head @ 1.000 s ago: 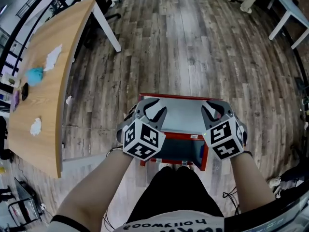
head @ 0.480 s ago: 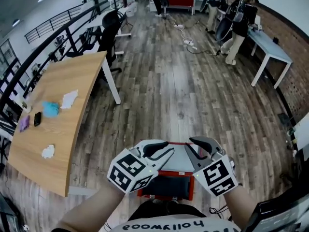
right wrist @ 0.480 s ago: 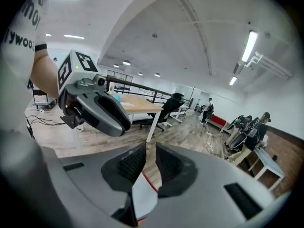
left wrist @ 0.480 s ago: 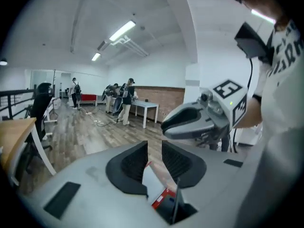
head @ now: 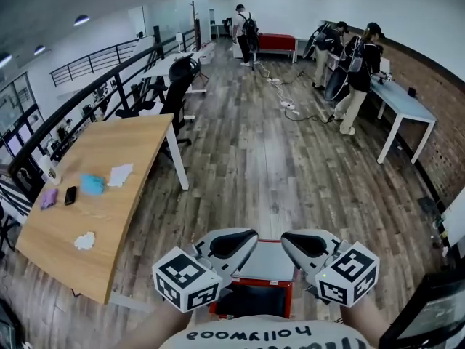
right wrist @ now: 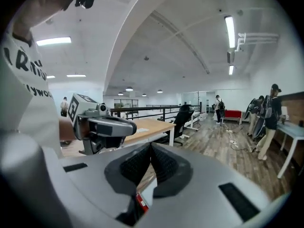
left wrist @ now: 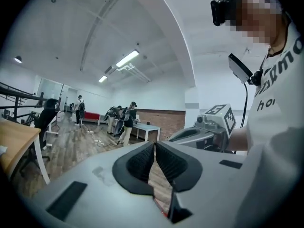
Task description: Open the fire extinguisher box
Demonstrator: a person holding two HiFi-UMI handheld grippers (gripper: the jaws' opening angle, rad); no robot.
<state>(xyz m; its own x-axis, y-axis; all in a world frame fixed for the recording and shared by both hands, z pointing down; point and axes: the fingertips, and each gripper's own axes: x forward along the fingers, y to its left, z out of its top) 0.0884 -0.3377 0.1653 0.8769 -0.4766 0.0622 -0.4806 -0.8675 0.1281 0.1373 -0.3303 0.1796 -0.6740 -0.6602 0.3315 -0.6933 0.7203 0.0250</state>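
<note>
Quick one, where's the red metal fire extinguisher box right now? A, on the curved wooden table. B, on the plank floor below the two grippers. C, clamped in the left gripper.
B: the head view shows the red metal fire extinguisher box lying on the plank floor under the left gripper and right gripper, whose jaws have just closed on nothing.

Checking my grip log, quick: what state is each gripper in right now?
Left gripper: closed, jaws have just been closing, nothing between them.
Right gripper: closed, jaws have just been closing, nothing between them.

Red fire extinguisher box (head: 288,301), brown plank floor (head: 269,158), light wood table (head: 102,187)
</note>
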